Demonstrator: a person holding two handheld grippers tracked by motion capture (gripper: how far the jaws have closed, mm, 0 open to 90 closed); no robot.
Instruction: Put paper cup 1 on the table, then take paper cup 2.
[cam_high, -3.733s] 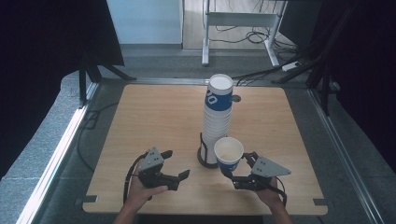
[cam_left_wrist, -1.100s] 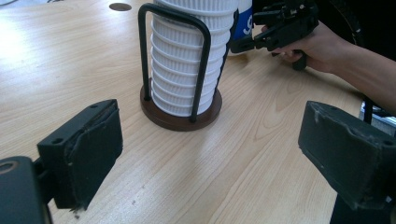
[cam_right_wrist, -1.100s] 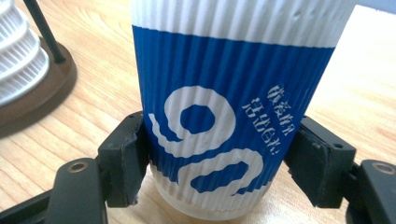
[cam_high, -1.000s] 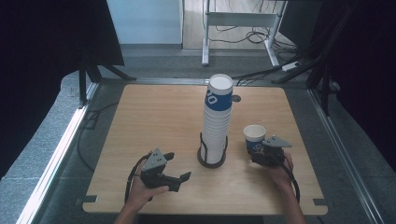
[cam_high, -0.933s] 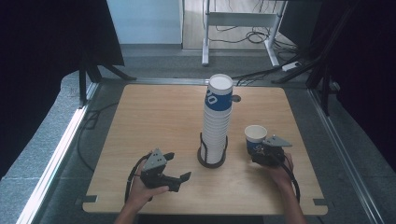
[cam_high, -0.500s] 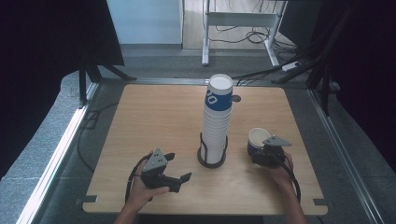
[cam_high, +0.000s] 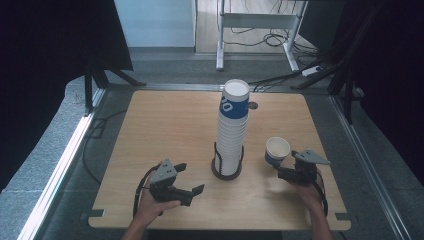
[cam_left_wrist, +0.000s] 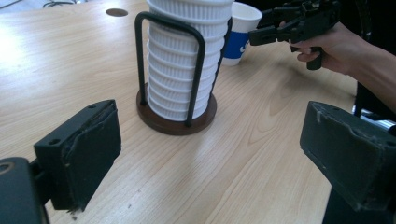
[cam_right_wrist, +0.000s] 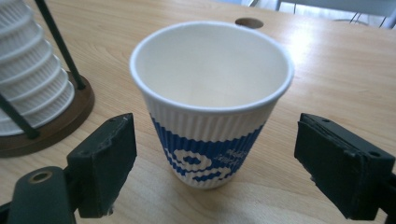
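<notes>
One cup (cam_high: 277, 151) now stands alone near the counter's (cam_high: 165, 125) right edge, your right gripper (cam_high: 286, 172) has just spread its jaws off it, so pull back.

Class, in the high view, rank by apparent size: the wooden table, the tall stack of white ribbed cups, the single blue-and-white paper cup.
1. Wooden table
2. Tall stack of white ribbed cups
3. Single blue-and-white paper cup
</notes>
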